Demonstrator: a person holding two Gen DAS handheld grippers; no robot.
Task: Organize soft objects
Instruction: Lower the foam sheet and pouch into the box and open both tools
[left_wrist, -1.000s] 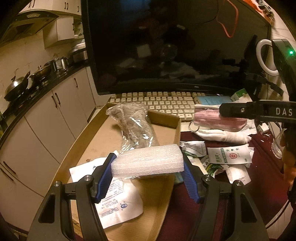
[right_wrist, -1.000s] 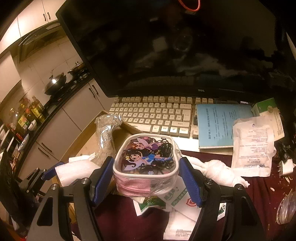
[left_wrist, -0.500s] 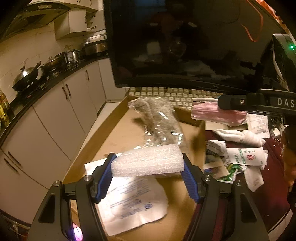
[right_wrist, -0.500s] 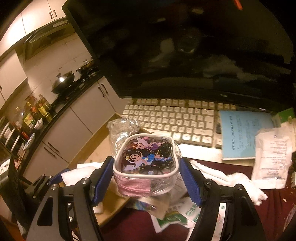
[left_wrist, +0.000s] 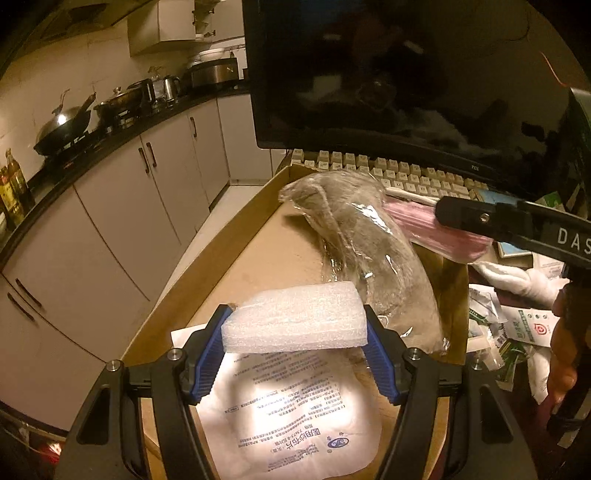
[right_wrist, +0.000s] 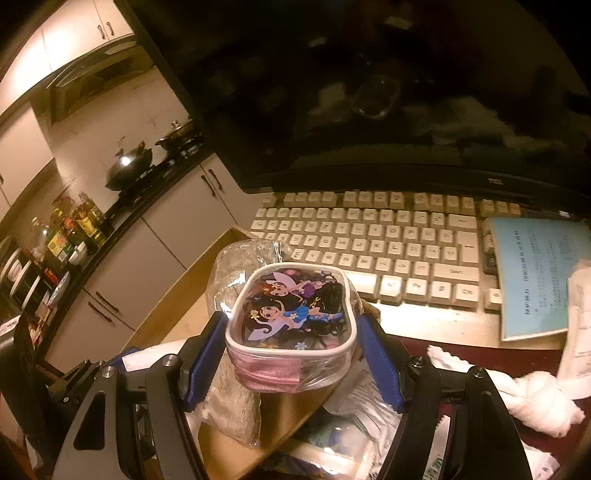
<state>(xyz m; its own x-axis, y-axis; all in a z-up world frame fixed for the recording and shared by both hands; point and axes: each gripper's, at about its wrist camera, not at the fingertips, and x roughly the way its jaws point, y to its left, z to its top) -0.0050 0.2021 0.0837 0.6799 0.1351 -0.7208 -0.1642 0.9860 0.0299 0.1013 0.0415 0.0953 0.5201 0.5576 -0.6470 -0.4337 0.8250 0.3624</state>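
My left gripper is shut on a white foam block and holds it above the near end of a shallow cardboard box. A white printed pouch and a grey item in a clear plastic bag lie in the box. My right gripper is shut on a clear cartoon-print pouch with pink contents. It holds the pouch over the box's right edge, above the bagged grey item. The pouch also shows at the right of the left wrist view.
A large dark monitor and a beige keyboard stand behind the box. A blue booklet, a white cloth and paper packets lie to the right. Kitchen cabinets are at the left.
Both grippers have moved left, over the cardboard box. The right gripper with its pouch now hangs above the bagged grey item. Both grips are unchanged.
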